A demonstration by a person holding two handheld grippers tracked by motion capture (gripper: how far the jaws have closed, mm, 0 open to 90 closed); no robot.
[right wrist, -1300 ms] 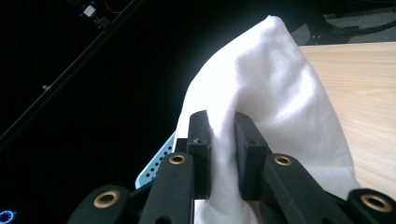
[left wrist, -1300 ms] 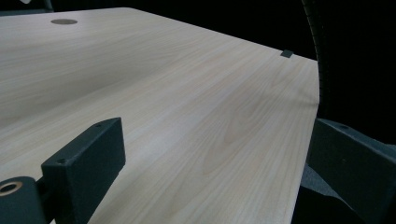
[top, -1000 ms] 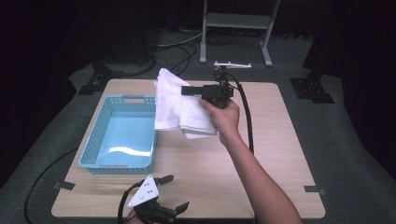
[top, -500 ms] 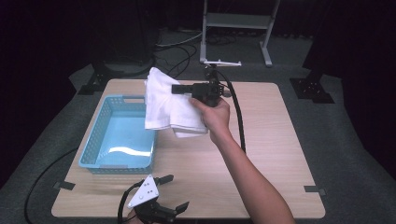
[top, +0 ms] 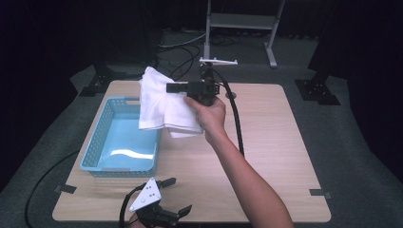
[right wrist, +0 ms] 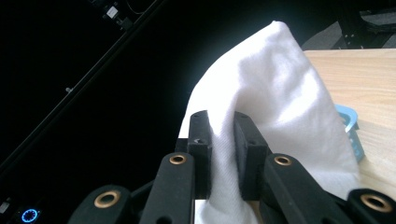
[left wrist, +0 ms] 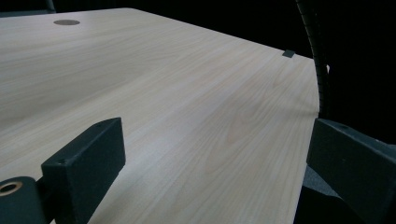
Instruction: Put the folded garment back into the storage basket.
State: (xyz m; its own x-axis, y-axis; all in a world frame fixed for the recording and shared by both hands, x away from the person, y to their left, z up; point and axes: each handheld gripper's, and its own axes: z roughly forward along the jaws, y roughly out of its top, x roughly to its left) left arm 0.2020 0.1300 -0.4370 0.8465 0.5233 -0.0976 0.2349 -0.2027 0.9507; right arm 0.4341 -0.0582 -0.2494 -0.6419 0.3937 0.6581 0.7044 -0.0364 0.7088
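A white folded cloth [top: 161,105] hangs in the air over the right rim of a light blue plastic basket [top: 97,142]. My right gripper [top: 170,88] points left and is shut on the cloth's upper part. In the right gripper view the two black pads clamp a fold of the cloth [right wrist: 285,98], and a corner of the basket [right wrist: 351,128] shows at the right. My left gripper [top: 177,195] rests at the table's front edge, jaws open and nothing between them. In the left gripper view its jaws stand wide over bare wood [left wrist: 187,93].
The wooden table [top: 275,142] carries the basket at its left. A cable [top: 235,118] trails from the right gripper across the table. A metal stand [top: 240,21] and floor cables lie beyond the far edge. Dark floor surrounds the table.
My right gripper has carried the cloth leftwards, from over the table's middle to over the basket's right rim. The left gripper has stayed put.
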